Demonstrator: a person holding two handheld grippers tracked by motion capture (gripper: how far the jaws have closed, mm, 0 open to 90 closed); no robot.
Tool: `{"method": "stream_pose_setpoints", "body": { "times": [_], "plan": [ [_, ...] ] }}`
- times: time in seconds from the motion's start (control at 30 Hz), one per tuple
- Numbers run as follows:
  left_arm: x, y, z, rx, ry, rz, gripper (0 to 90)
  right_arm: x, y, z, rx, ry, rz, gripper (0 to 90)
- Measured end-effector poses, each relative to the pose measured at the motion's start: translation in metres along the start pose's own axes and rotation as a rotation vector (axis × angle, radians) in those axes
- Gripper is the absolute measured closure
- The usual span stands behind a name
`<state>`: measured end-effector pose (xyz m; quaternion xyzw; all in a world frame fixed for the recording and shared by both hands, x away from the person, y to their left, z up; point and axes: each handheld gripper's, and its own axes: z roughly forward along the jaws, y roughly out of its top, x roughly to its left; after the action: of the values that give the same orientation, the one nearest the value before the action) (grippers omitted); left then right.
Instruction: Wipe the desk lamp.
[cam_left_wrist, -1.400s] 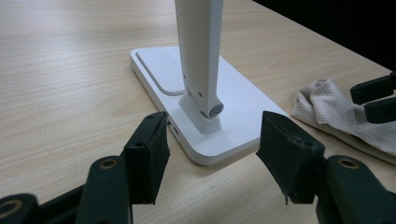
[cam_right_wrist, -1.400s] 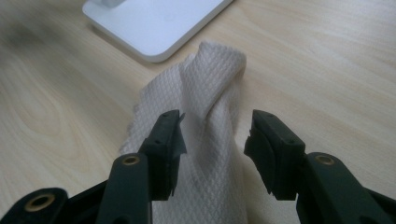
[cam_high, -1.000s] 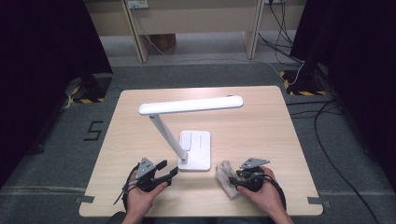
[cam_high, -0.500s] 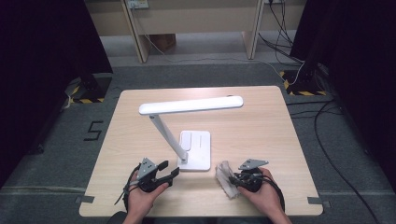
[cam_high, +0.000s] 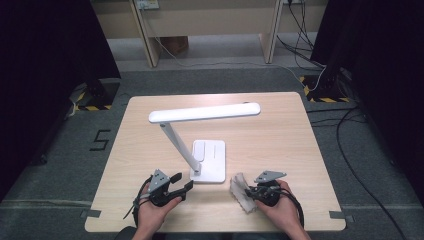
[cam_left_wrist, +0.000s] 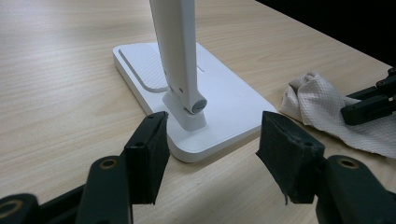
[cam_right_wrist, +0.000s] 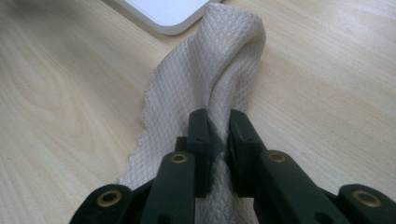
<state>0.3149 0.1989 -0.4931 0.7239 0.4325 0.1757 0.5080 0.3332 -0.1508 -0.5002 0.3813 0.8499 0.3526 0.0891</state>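
1. The right claw (cam_right_wrist: 218, 135) has just been closing, and its jaws now pinch a raised fold of the cloth (cam_right_wrist: 210, 79) between them.
2. The left claw (cam_left_wrist: 212, 154) is spread, nothing between its jaws; it rests low on the surface (cam_high: 280, 140), aimed at the near end of the lamp (cam_left_wrist: 182, 65).
3. The cloth (cam_high: 242, 192) lies crumpled at the near edge of the surface, just right of the lamp base (cam_high: 210, 160), with the right claw (cam_high: 252, 192) on it.
4. The lamp (cam_high: 205, 113) stands mid-surface, its arm leaning from the base up to a long head that lies level above.
5. Progress, as I judge it: the work looks like wiping the lamp with the cloth. The grasp on the cloth is made; the cloth is not yet lifted off the surface, and no wiping of the lamp has begun. The left claw seems placed to steady the base but is not touching it.
6. The right gripper view shows the pinch and the cloth's weave up close. The left gripper view shows the lamp's hinge (cam_left_wrist: 198, 105) and the gap between the base and the cloth (cam_left_wrist: 327, 107). The high view gives the whole layout, both hands and the lamp head.
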Motion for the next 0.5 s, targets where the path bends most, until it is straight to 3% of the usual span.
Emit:
{"method": "stream_pose_setpoints", "body": {
  "times": [0.5],
  "plan": [
    [-0.002, 0.0, 0.001, 0.003, -0.008, 0.007, 41.1, 0.009, 0.018, -0.017, -0.056, -0.002, -0.044, 81.5]
  ]
}}
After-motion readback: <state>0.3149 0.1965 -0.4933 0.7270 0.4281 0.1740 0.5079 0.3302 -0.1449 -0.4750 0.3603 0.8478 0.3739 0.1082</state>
